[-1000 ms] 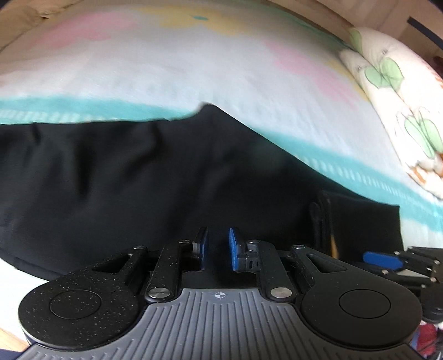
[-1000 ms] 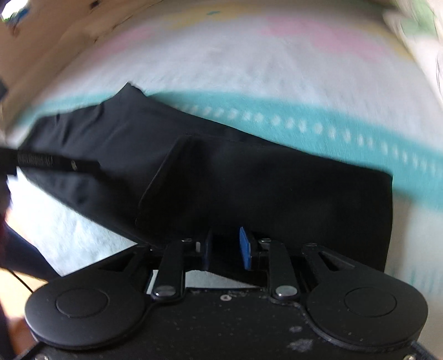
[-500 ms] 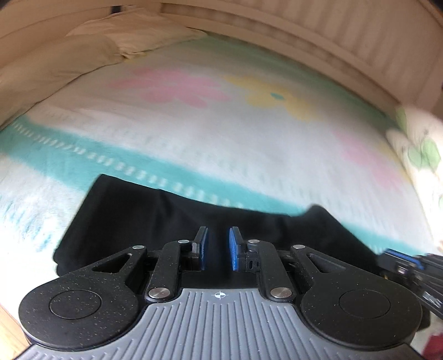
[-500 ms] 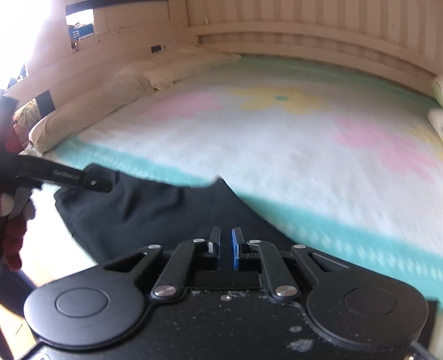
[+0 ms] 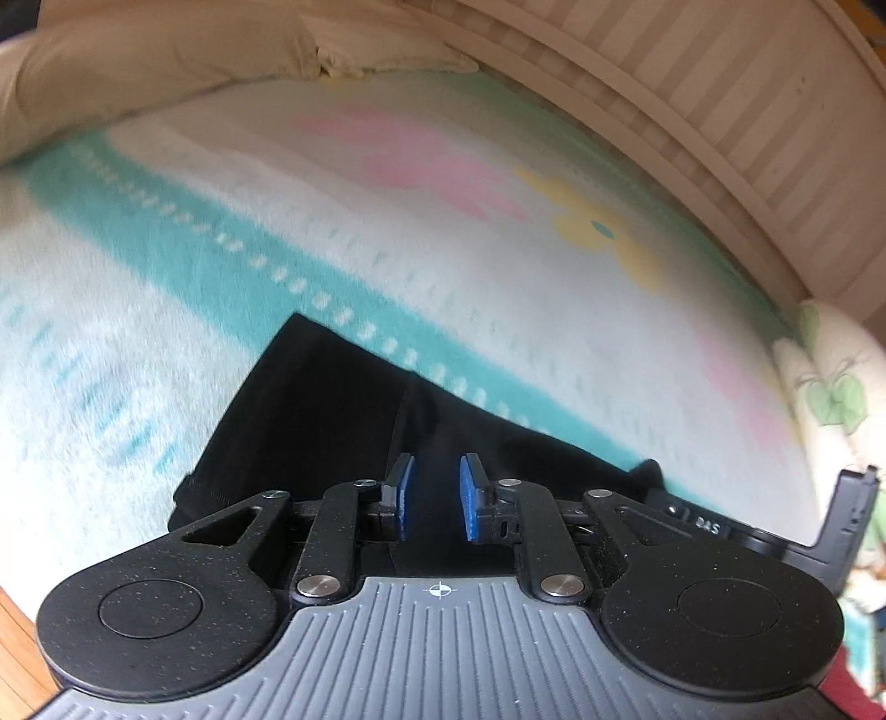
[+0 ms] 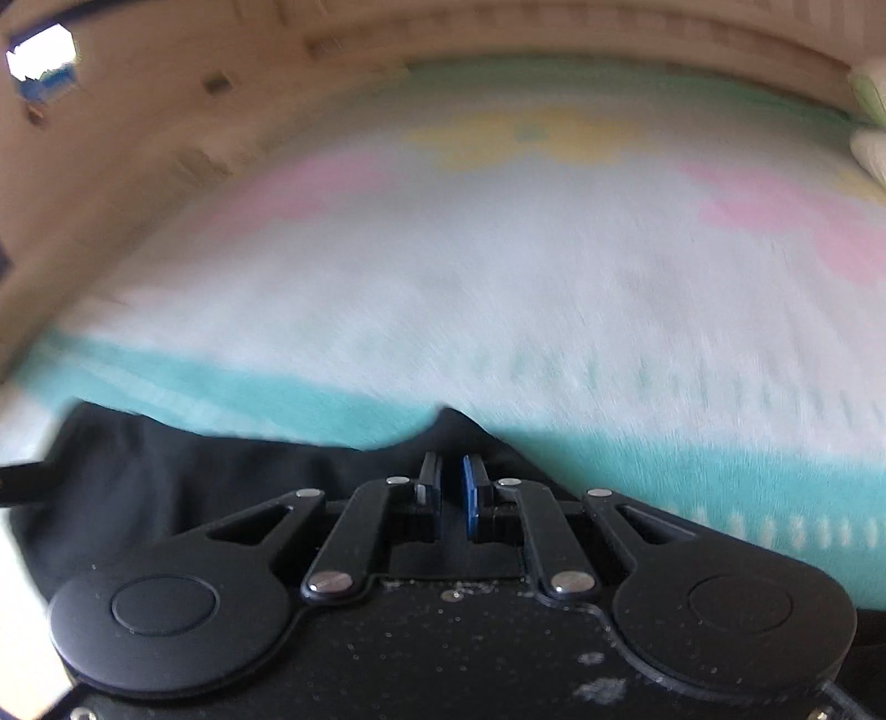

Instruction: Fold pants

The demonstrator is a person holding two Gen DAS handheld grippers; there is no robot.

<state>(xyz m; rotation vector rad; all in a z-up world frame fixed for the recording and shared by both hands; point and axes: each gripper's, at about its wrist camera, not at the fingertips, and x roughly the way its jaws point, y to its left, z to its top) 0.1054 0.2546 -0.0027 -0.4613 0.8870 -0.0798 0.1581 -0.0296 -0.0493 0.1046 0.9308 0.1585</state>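
With the right claw (image 6: pixel 451 493) pinching the pants (image 6: pixel 221 471) and the left claw (image 5: pixel 432 495) spread, lay the fold evenly on the bed (image 5: pixel 498 277).

One pair of black pants (image 5: pixel 332 421), a single garment, lies on one bed covered by one blanket (image 5: pixel 387 232). The blanket carries one teal band with one row of pale dashes along it, two pink patches visible from the left wrist view, and one yellow flower (image 5: pixel 603 232) with one teal centre. Two claws appear: the left claw (image 5: pixel 433 495) and the right claw (image 6: pixel 451 493), each with two fingers and two blue pads. Two beige pillows (image 5: pixel 166 50) lie at the far left of the bed, and one white pillow with green leaf print (image 5: pixel 836 376) lies at its right edge. One slatted wooden bed frame (image 5: pixel 720 111) borders the far side.
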